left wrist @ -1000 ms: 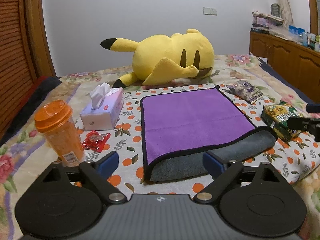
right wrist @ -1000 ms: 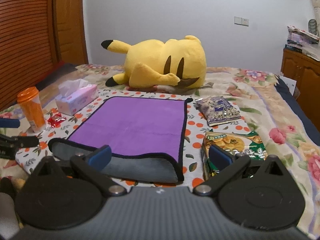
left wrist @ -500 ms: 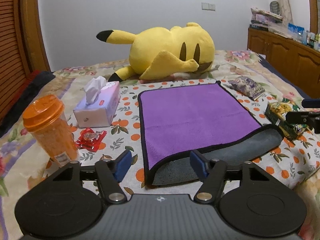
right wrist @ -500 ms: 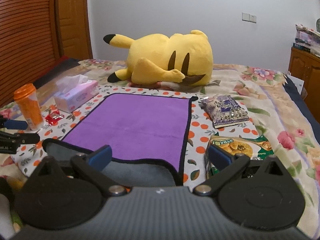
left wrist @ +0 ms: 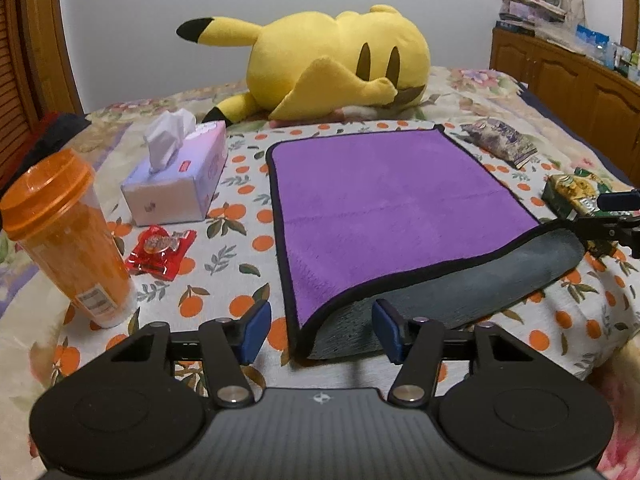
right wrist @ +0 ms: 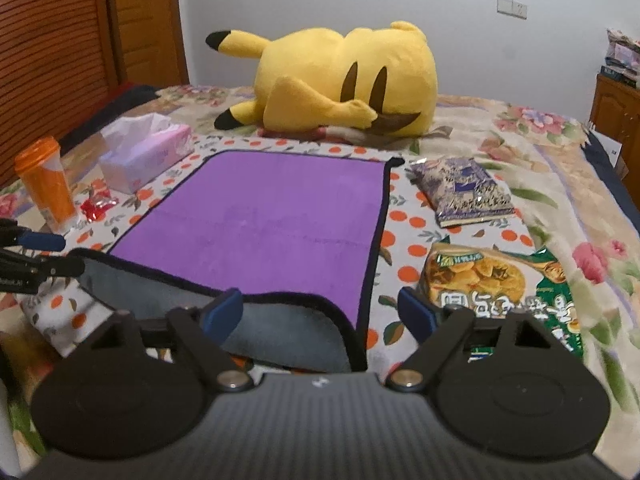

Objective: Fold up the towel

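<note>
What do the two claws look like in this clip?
Both match. The left claw and right claw each have blue fingertip pads on black linkage arms with silver pivot pins. Behind sits a dark grey ribbed body flanked by two black round discs, with a small white logo at centre. No cables or sleeves show.

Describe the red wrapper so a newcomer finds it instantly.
Start at the yellow plush lying at the far end of the bed, then come forward down the left side past the tissue box. The red wrapper lies flat between that box and the upright orange cup: small, shiny and crinkled.
</note>
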Tool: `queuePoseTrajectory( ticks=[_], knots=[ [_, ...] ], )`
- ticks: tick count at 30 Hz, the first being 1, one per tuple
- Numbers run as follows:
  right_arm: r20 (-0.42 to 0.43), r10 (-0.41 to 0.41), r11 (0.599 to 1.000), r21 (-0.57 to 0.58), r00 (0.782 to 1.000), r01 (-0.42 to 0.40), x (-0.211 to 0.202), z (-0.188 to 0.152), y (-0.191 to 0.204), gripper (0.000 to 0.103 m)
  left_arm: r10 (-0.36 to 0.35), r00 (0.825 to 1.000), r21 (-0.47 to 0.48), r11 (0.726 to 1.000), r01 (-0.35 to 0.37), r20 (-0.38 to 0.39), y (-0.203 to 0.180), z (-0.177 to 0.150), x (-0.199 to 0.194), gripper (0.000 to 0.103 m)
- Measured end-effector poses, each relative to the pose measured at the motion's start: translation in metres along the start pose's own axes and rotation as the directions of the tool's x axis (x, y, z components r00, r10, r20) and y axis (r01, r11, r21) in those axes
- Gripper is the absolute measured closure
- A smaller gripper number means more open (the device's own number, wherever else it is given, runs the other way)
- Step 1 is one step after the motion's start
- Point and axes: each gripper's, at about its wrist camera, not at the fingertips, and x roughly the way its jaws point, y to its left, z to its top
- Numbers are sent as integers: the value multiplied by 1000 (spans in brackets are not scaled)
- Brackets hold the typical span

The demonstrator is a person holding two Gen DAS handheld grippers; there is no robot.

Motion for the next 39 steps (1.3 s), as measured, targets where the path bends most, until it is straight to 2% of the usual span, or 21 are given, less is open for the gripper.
queuePoseTrajectory(
  ticks=[7,9,13,23,27,28,30,34,35,39],
  knots=[
    [-73,24,1000,10,997,-23,13,-5,-3,24,2,998,-23,1000,-3,-55,8,-4,11,64],
    [-96,45,999,32,994,-42,17,-7,-5,29,-1,998,-34,999,-1,-69,11,-5,13,65],
    [-115,55,998,44,992,-50,20,-9,-7,31,-8,997,-48,999,4,-83,12,-6,15,71],
    [-131,68,997,50,989,-62,24,-10,-10,41,-31,997,-35,999,28,-74,9,-5,17,76],
    [-133,64,997,51,989,-57,25,-10,-11,58,-45,996,-40,998,42,-75,9,-3,18,92],
    [-133,63,997,50,989,-57,26,-10,-12,61,-52,996,-42,998,49,-70,9,-2,17,93],
    [-132,48,998,35,990,-44,26,-10,-12,76,-56,997,-37,998,54,-58,8,-2,15,95],
    [-125,28,1000,11,992,-27,26,-11,-12,87,-65,997,-30,998,64,-37,7,-1,12,96],
    [-122,24,1000,4,992,-23,26,-11,-12,99,-66,997,-30,997,66,-31,7,0,11,96],
    [-102,30,1000,2,994,-30,24,-10,-14,99,-74,997,-35,997,73,-17,7,2,8,96]
  ],
)
